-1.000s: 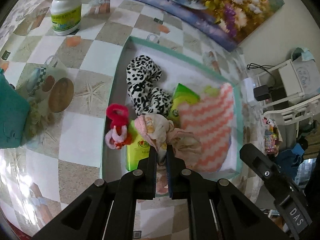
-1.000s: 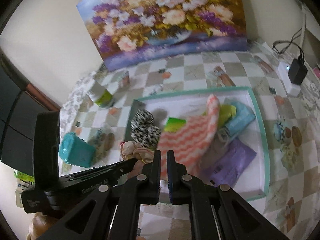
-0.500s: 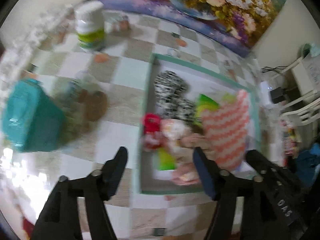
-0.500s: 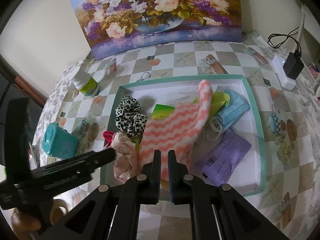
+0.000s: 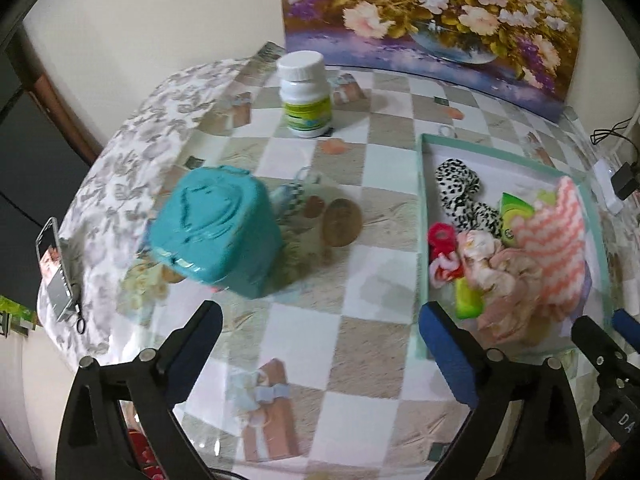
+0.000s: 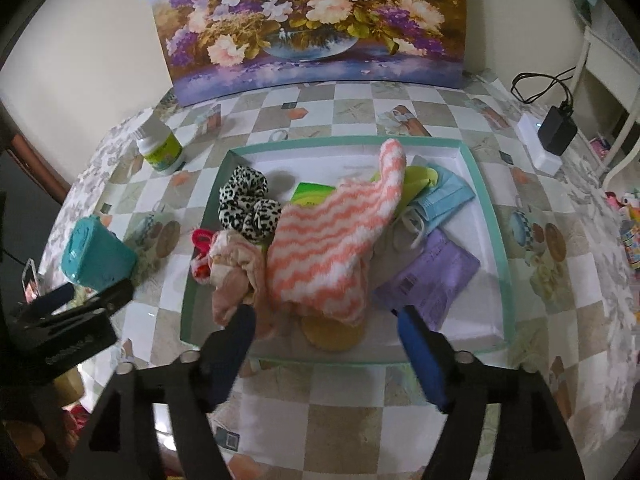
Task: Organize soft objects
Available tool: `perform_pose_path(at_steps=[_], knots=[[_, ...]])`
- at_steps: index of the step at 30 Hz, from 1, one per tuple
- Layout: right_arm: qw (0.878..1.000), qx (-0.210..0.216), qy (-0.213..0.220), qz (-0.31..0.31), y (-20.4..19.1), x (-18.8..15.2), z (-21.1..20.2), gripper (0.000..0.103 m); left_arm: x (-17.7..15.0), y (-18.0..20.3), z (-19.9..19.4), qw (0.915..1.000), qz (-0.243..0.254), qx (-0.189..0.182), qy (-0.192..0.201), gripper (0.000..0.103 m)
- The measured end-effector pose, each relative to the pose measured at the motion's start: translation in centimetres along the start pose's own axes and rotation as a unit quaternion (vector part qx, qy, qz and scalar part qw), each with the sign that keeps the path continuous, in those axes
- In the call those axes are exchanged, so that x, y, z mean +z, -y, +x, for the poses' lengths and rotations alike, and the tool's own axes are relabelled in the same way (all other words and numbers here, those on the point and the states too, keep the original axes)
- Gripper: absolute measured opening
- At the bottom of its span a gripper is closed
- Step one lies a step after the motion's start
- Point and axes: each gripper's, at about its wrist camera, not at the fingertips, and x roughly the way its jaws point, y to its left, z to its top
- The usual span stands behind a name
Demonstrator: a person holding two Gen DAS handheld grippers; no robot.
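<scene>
Both grippers' jaws are opening with nothing between them. The left gripper (image 5: 318,322) hangs over bare surface (image 5: 352,344), the tray (image 5: 420,216) to its right. The right gripper (image 6: 326,322) hovers at the tray's near edge, the striped sock (image 6: 332,244) just ahead, the pink cloth (image 6: 236,276) ahead-left.

The counter (image 6: 352,420) wore a glossy, glare-catching checked plastic cover, and the shallow teal-rimmed tray (image 6: 486,208) looked like matt white card. In it lay a fluffy pink-and-white zigzag fleece sock (image 6: 332,240), a velvety leopard-print cloth scrunchie (image 6: 244,204) and a smooth lilac plastic packet (image 6: 432,276). The teal box (image 5: 218,232) and the white screw-cap bottle (image 5: 306,96) were shiny moulded plastic.
</scene>
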Motion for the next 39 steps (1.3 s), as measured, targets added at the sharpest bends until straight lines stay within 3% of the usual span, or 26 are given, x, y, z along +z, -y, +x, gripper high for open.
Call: perform_pose_path(at_steps=[4,20,27,39], knots=[[1.0,-0.016,0.013,-0.004,-0.1,-0.7,-0.5,0.103,-0.8,-1.0,-0.4,0.9999,-0.013,-0.008,0.003,0.099],[0.998,-0.028,0.05,-0.001,-0.3,-2.3,-3.1,0.103,-2.1,-2.5,-3.0,0.9989,-0.031,-0.008,0.034,0.099],[0.999,-0.028,0.039,0.002,-0.1,-2.3,-2.8,0.103,-1.9,-1.9,-3.4,0.9985,-0.01,0.032,0.044,0.099],[0.998,-0.045,0.028,0.014,0.6,-2.2,-2.2,0.103,-2.0,-2.7,-1.8,0.9992,-0.02,0.034,0.0,0.099]])
